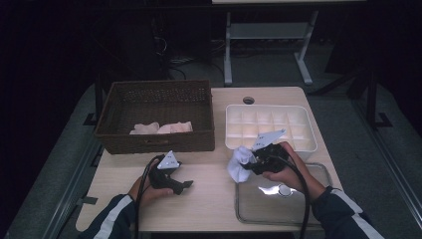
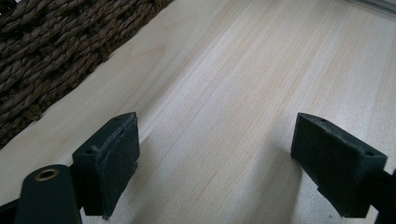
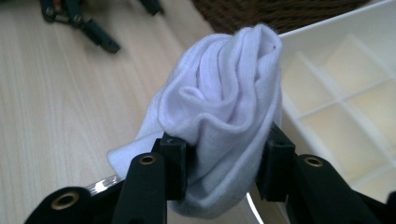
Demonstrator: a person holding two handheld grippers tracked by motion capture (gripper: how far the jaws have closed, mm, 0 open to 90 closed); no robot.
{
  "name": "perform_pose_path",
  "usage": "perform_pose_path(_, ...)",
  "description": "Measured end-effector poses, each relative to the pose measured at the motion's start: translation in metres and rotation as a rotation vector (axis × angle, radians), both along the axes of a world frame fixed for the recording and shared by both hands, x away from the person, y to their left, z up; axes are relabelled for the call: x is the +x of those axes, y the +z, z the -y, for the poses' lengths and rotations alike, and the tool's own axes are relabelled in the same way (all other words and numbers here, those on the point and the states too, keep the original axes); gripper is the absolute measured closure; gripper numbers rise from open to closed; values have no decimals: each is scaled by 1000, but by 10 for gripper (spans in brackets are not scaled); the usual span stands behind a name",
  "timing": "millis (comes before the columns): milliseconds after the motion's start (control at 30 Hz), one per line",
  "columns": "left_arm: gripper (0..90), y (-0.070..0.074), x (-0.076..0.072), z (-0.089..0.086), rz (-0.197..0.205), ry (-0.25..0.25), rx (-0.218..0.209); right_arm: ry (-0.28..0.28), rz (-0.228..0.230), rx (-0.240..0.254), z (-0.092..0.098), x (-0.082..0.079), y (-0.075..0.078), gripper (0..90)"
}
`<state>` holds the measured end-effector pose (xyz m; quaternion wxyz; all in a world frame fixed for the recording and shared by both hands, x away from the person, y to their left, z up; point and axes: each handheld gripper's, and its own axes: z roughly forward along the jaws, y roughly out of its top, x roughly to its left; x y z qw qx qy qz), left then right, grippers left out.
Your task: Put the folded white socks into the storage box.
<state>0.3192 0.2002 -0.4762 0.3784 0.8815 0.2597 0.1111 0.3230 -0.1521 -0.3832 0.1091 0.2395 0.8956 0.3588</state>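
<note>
My right gripper (image 1: 250,164) is shut on a rolled white sock (image 1: 238,164), held just above the table in front of the white divided box (image 1: 271,106). In the right gripper view the sock (image 3: 224,102) bulges up between the two black pads (image 3: 175,154), with the divided box (image 3: 345,84) to its right. My left gripper (image 1: 182,186) rests low over the bare tabletop in front of the brown wicker basket (image 1: 154,142). Its jaws (image 2: 219,158) stand wide open with only the wood between them.
The basket holds pale folded cloths (image 1: 161,128), and its woven wall (image 2: 56,51) runs along the upper left of the left gripper view. A clear shallow tray (image 1: 259,211) lies at the front right under my right wrist. The other gripper (image 3: 88,23) lies farther off.
</note>
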Motion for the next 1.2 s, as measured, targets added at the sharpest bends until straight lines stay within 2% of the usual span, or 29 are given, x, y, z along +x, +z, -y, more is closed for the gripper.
perform_pose_path(67,145,0,0,0,1,1,-1,-59,-13,28,6,2,6,605)
perform_pose_path(167,145,0,-1,0,0,5,-1,-111,2,24,15,6,13,605)
perform_pose_path(233,145,0,-1,0,-1,9,-3,-136,4,32,21,9,18,605)
perform_pose_path(433,142,0,-1,1,-1,12,-4,-197,43,8,31,22,32,605)
perform_pose_path(600,142,0,0,2,1,11,-3,-217,44,-93,28,44,33,605)
perform_pose_path(767,142,0,1,2,2,5,5,-222,18,-177,19,66,23,605)
perform_pose_path(833,142,0,1,2,4,3,8,-228,23,-224,14,73,20,605)
perform_pose_path(1000,142,0,1,3,-1,8,-1,-200,10,-316,2,86,11,605)
perform_pose_path(1200,141,0,1,3,-1,8,-1,-137,-9,-407,-11,88,0,605)
